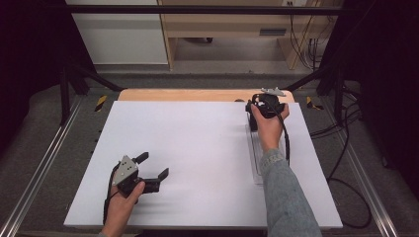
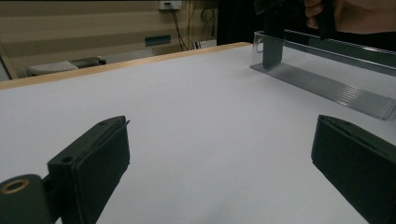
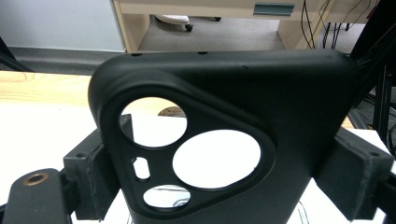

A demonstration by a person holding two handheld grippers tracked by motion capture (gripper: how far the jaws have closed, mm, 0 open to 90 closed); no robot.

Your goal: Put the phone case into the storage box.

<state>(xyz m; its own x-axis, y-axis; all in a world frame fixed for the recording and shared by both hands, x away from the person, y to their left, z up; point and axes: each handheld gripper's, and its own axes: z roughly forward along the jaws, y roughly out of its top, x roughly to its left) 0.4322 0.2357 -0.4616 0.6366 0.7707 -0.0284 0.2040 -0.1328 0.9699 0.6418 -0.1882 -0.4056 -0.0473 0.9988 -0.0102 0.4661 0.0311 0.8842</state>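
Black cover clamped in right tongs at table edge; left tongs agape, empty

A: How much of the black part can you make out in the right gripper view?

B: Not all of it. Its lower end runs off the bottom edge, and it covers most of the table behind; only patches show through its three round holes.

A: And from the high view?

B: There the hand and the right gripper cover it, so its shape can't be told. The clear tray is partly hidden under the forearm.

A: The left gripper view?

B: Both jaws are cut by the bottom edge. The other hand is cropped at the top, and the dark piece standing in the clear tray loses its upper end there.
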